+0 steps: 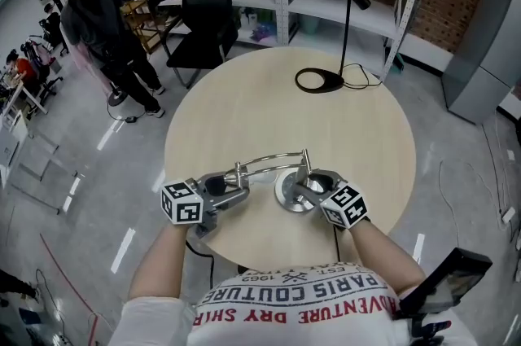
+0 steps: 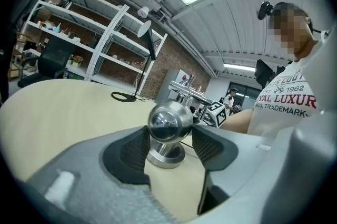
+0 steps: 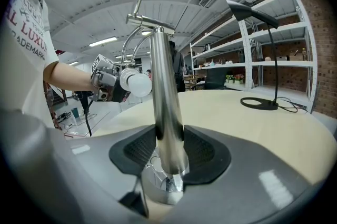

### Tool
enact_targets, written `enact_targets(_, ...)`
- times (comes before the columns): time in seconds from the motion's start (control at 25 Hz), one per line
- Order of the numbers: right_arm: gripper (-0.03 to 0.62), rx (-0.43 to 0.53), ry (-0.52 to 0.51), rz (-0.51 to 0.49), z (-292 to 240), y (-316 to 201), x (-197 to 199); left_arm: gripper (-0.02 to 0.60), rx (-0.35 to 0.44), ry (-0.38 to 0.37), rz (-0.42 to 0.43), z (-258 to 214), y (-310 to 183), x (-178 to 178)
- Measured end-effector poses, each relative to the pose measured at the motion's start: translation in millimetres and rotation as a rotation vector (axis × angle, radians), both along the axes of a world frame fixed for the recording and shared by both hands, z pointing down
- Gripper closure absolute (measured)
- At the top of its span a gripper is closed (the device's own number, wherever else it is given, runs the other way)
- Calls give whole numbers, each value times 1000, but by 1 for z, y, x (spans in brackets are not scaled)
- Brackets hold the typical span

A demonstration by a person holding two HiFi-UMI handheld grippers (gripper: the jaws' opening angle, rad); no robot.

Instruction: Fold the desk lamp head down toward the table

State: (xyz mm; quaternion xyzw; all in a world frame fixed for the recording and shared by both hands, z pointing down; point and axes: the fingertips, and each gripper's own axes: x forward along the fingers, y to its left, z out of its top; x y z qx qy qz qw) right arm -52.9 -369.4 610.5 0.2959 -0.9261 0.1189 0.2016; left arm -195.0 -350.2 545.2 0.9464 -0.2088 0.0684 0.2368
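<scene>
Right gripper (image 3: pixel 169 149): closed on the chrome post (image 3: pixel 164 86) of the desk lamp, low down and just above the base (image 3: pixel 158 188); both pads are pressed against the tube.
Left gripper (image 2: pixel 169 139): closed on the lamp head (image 2: pixel 168 122), a chrome ball held between both pads; a white bulb (image 3: pixel 136 83) is seen at its end from the right gripper view.
Desk lamp: stood by the near edge of the round table (image 1: pixel 244 108), base on the top, with the arched arm (image 1: pixel 269 163) carried from the post top across to the head.
Step in hand: the fold itself is judged to be in hand, with the post braced and the head gripped low. Whether the head is already touching the table cannot be told, since height is distorted by the wide-angle view.
Next move: a downward push on the head is called for, with the base kept pinned so that it is neither tipped nor slid.
Surroundings: a black lamp (image 1: pixel 319 80) with its cord (image 1: pixel 364 78) is set at the table's far side; shelving (image 1: pixel 358 6), a chair (image 1: pixel 202 27) and a standing person (image 1: pixel 98 19) are seen beyond the table.
Obstacles: nothing is seen on the table under the head, and the black lamp is well apart.
</scene>
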Motion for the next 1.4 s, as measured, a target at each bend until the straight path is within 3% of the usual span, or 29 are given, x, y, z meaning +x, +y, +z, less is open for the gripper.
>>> enact_targets(1.4,431,-9,-43,41,-15,19,13,319,-152,151,48,49,15,55)
